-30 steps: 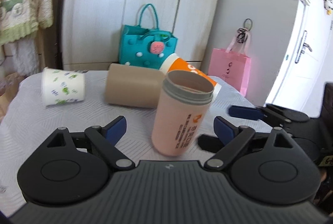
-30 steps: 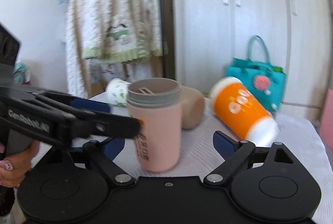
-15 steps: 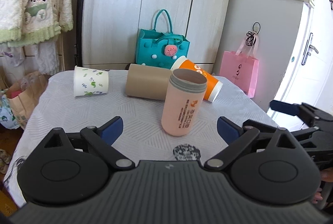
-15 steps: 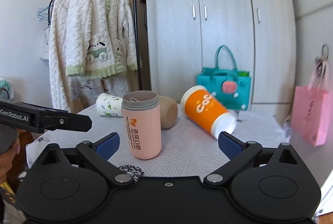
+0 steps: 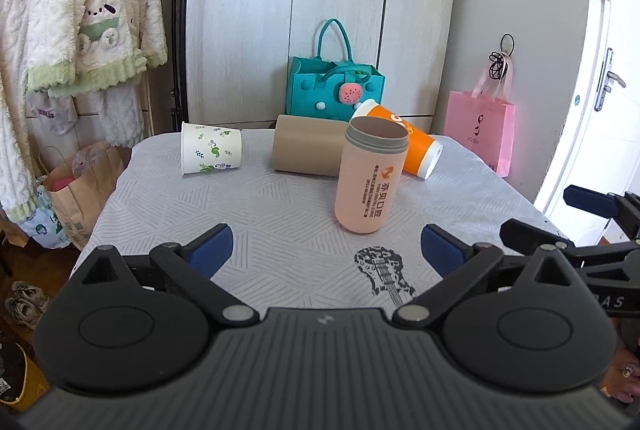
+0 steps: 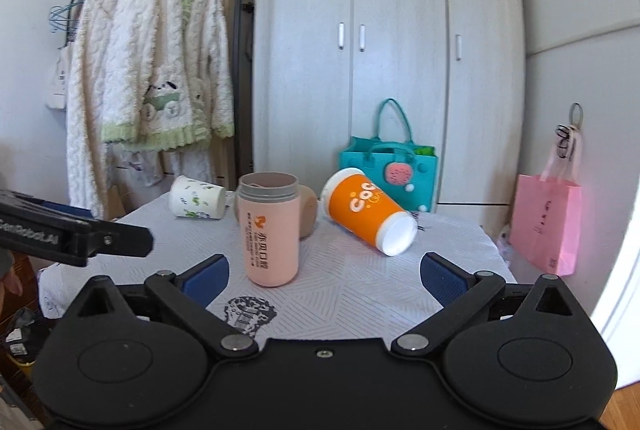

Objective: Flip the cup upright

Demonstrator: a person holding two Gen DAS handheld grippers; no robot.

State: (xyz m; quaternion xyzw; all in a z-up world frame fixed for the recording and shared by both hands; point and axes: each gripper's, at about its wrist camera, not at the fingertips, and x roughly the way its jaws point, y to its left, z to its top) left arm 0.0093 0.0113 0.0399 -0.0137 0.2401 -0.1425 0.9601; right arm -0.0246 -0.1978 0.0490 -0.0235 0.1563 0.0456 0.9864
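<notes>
Three cups lie tipped behind the upright pink cup [image 5: 370, 182]; both grippers' fingers [image 5: 208, 248] [image 6: 204, 276] apart, empty — reaching past risks toppling it.

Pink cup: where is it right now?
The pink cup stands upright on the table, centre-right in the left wrist view, just in front of the tan cup and orange cup, both lying on their sides.
</notes>
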